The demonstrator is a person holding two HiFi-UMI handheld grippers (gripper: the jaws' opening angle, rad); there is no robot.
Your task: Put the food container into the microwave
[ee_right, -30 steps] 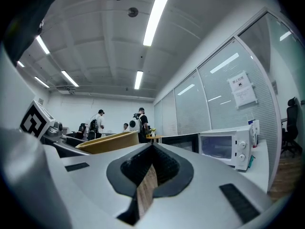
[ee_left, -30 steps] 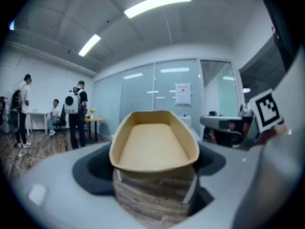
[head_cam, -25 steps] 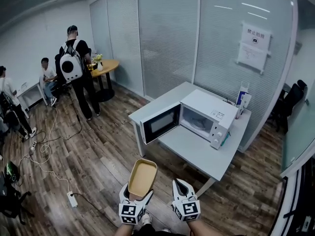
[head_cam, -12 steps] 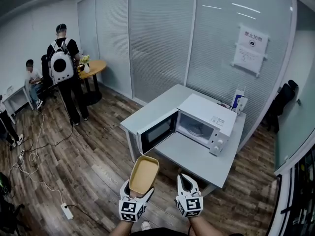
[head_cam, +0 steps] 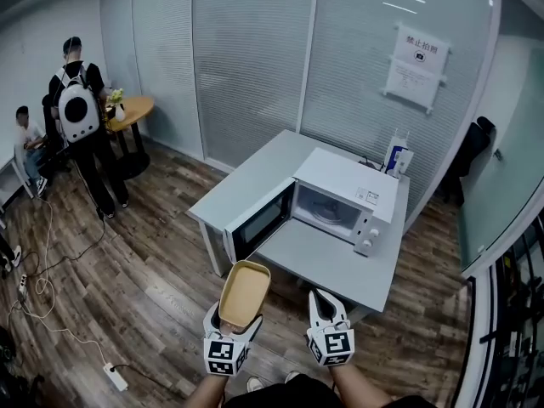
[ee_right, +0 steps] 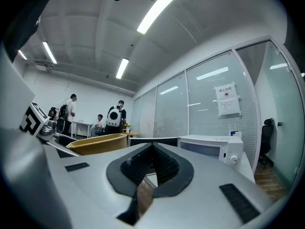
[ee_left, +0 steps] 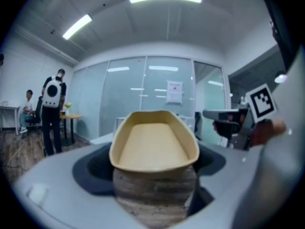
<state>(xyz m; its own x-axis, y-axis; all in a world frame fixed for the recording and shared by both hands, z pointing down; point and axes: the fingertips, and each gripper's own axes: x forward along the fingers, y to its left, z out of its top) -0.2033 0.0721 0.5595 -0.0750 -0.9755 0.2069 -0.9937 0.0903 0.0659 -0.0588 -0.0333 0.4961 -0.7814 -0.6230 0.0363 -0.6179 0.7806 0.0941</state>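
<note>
- Holding the food container (ee_left: 155,144) at its near end: the left hand-held gripper (head_cam: 228,344) has its jaws clamped on it, one each side of the base.
- The container is a shallow tan oval tray, open side up, and looks empty. It sticks out forward from the left hand-held gripper, in the air over the wood floor (head_cam: 153,270).
- The right hand-held gripper (head_cam: 329,334) sits just beside the left one, on its right. Its jaws are pinched nearly together with only a thin slit between them, and nothing is in them.
- In the right gripper view the container shows just off to that hand-held gripper's left, apart from it.
- The bench (head_cam: 323,257) is ahead of both hand-held grippers, with its near edge closest to the right one.
- The microwave (head_cam: 344,195) stands on the bench, ahead and slightly right of the left hand-held gripper, well apart from the container.
- The microwave door (head_cam: 259,222) is swung open to the left, past the bench edge. The white cavity faces the hand-held grippers.
- A blue-and-white carton (head_cam: 393,155) stands behind the microwave, against the glass wall.
- A paper sign (head_cam: 416,53) is on the glass, above and beyond the carton.
- Far ahead-left of the left hand-held gripper, a person with a white backpack (head_cam: 78,134) stands by a round wooden table (head_cam: 132,109). Another person (head_cam: 25,138) is seated beside them.
</note>
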